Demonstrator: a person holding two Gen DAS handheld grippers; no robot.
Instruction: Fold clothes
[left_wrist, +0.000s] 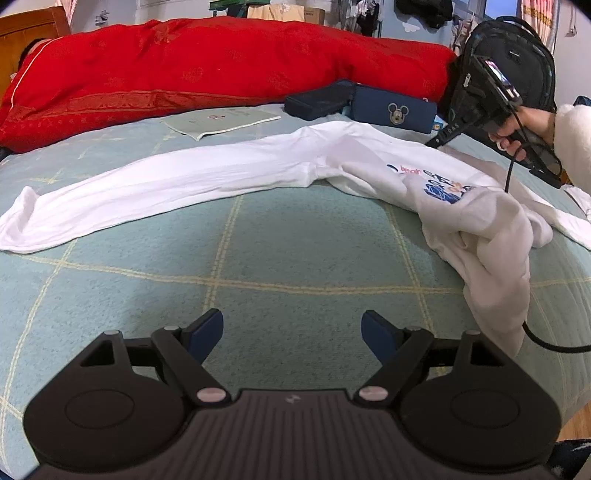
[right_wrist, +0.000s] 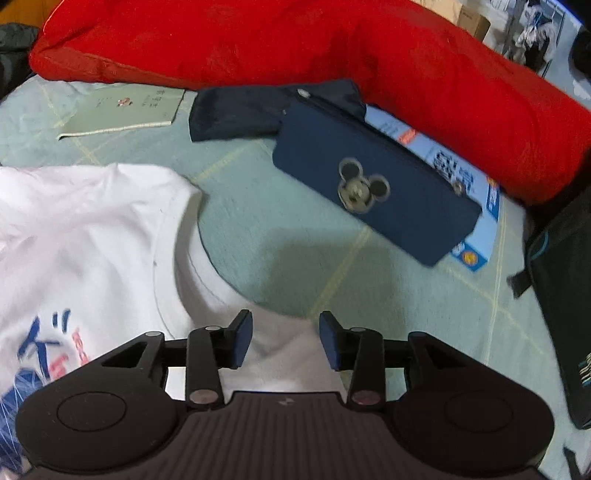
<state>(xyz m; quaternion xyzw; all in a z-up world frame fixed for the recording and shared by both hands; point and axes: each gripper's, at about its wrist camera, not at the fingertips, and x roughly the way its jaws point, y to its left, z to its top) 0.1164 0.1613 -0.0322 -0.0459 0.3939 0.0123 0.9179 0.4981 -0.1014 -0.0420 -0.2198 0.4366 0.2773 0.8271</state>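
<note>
A white long-sleeved sweatshirt (left_wrist: 354, 158) with a blue and red print lies on the pale green checked bedspread (left_wrist: 258, 251). One sleeve (left_wrist: 147, 192) stretches out flat to the left, while the body is bunched up at the right. My left gripper (left_wrist: 291, 326) hovers open over bare bedspread, well in front of the sleeve, with nothing between its fingers. My right gripper (right_wrist: 286, 326) stands open just above the sweatshirt (right_wrist: 92, 240) near its neckline edge, with white cloth beneath the fingers but not pinched. In the left wrist view a hand (left_wrist: 517, 136) in a white fluffy sleeve holds that right gripper.
A long red pillow (left_wrist: 207, 70) runs along the far side of the bed. In front of it lie a navy pouch with a mouse badge (right_wrist: 369, 188), a dark folded item (right_wrist: 240, 110), a pale booklet (right_wrist: 122, 110) and a blue leaflet (right_wrist: 476, 192). A black backpack (right_wrist: 565, 295) stands at the right.
</note>
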